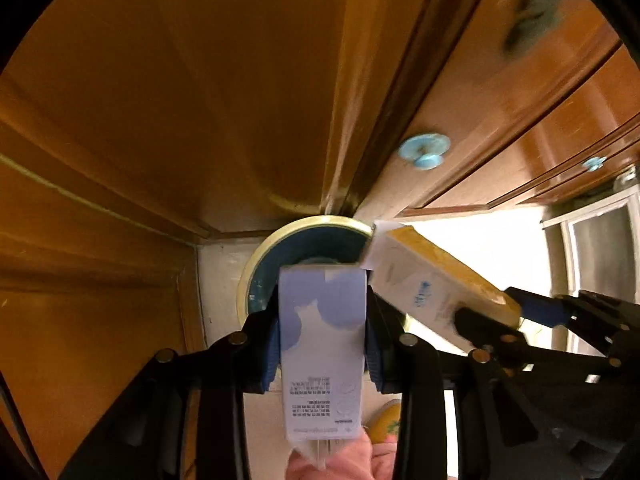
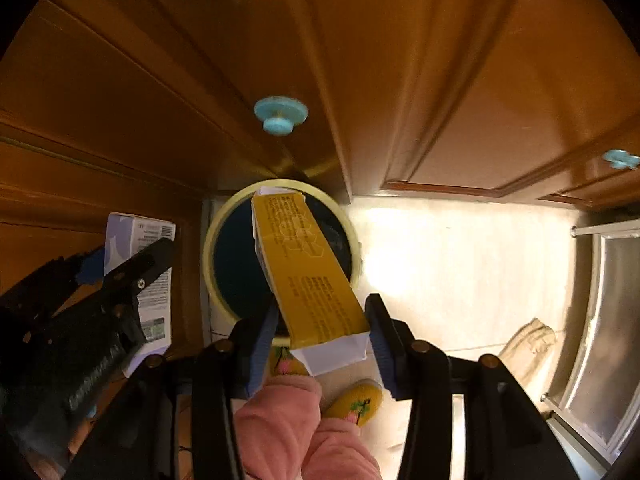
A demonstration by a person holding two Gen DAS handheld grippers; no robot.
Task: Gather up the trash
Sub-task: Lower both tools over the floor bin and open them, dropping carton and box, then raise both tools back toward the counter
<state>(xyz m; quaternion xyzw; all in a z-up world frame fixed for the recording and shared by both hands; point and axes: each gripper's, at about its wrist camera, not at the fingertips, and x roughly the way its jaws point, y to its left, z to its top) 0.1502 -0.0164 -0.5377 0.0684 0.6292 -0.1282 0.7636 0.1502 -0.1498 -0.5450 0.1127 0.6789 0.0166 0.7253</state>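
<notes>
Black fingers (image 2: 376, 332) — blue pads, brass screws, pink sleeve (image 2: 296, 432)

Two rectangular paper cartons are showing: one pale blue-and-white carton (image 1: 322, 344) and one yellow-and-white carton (image 2: 308, 272). One round yellow-rimmed bin (image 2: 224, 216) is standing below. Two light-blue round cabinet knobs (image 2: 281, 115) are showing. Two yellow embroidered slippers (image 2: 356, 400) are showing.

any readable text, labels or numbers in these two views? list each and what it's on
Nothing can be quoted as it reads.
Blue-and-white carton: rows of small print, round marks, a bottom strip; blurred.
The same carton in the right wrist view: barcode-like patch and side print; too small.
Yellow carton: dark print blocks and a honeycomb-like drawing; unreadable.
The same carton in the left wrist view: a blue smear of logo or lettering; blurred.
Cabinet doors, bin: none.
</notes>
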